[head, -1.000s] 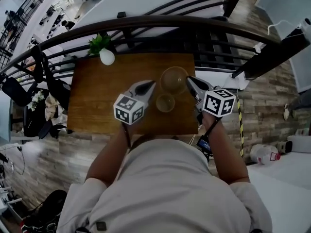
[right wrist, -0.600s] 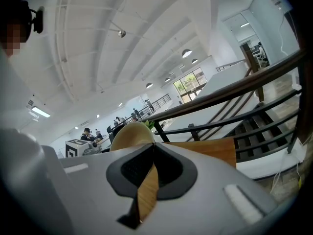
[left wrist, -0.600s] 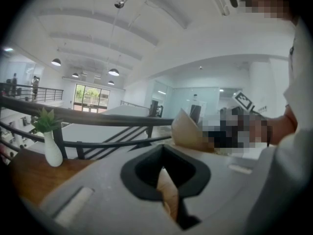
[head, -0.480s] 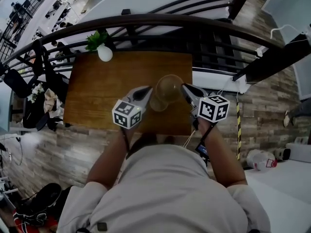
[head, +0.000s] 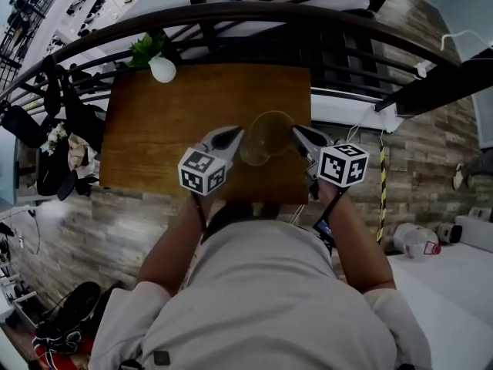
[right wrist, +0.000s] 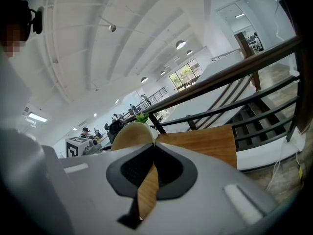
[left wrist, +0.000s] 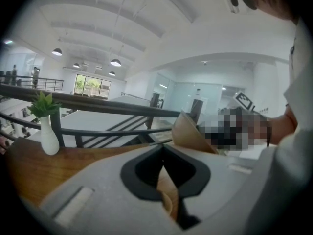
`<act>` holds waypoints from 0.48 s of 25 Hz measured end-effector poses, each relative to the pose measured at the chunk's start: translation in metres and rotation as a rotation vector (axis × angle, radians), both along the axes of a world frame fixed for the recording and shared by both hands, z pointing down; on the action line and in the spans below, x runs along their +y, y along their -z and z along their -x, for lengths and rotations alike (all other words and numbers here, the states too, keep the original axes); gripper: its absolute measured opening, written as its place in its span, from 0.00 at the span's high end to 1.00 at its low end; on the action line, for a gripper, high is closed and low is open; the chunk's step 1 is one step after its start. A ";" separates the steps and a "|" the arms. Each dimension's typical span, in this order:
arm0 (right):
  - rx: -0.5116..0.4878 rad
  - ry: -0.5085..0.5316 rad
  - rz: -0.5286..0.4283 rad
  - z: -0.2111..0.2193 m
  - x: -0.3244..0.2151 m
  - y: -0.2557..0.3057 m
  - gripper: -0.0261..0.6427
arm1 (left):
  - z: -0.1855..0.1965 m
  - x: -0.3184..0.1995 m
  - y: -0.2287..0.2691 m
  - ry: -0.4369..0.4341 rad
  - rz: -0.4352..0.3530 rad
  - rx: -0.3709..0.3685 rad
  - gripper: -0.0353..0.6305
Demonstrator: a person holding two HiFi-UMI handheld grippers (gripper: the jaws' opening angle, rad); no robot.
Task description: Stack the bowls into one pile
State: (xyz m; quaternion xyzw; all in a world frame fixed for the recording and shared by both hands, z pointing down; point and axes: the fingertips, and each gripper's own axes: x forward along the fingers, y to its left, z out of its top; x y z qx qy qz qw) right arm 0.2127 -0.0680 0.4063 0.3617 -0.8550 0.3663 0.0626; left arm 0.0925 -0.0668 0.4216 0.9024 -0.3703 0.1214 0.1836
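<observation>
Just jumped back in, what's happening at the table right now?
A person holds the large bowl by opposite sides of its rim, with the left gripper and right gripper each shut on it. In the head view it overlaps the small bowl on the wooden table. Whether they touch is unclear, and they are not yet one pile.

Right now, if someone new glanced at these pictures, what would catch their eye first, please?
The large bowl is held over the wooden table, the left gripper and right gripper each with jaws shut on its rim. A smaller bowl shows partly under it, and a white vase marks the far left corner.
</observation>
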 end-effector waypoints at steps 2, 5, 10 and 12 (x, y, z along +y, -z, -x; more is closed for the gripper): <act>0.007 0.000 0.013 0.002 -0.005 -0.008 0.94 | 0.003 -0.006 -0.007 0.001 0.010 0.004 0.94; 0.025 0.015 0.034 0.006 -0.011 -0.023 0.94 | 0.006 -0.016 -0.017 0.004 0.022 0.006 0.94; 0.050 0.032 0.074 0.015 -0.014 -0.048 0.94 | 0.010 -0.023 -0.036 -0.014 0.045 0.003 0.94; 0.054 0.029 0.091 0.017 -0.017 -0.057 0.94 | 0.011 -0.026 -0.044 -0.023 0.058 0.003 0.94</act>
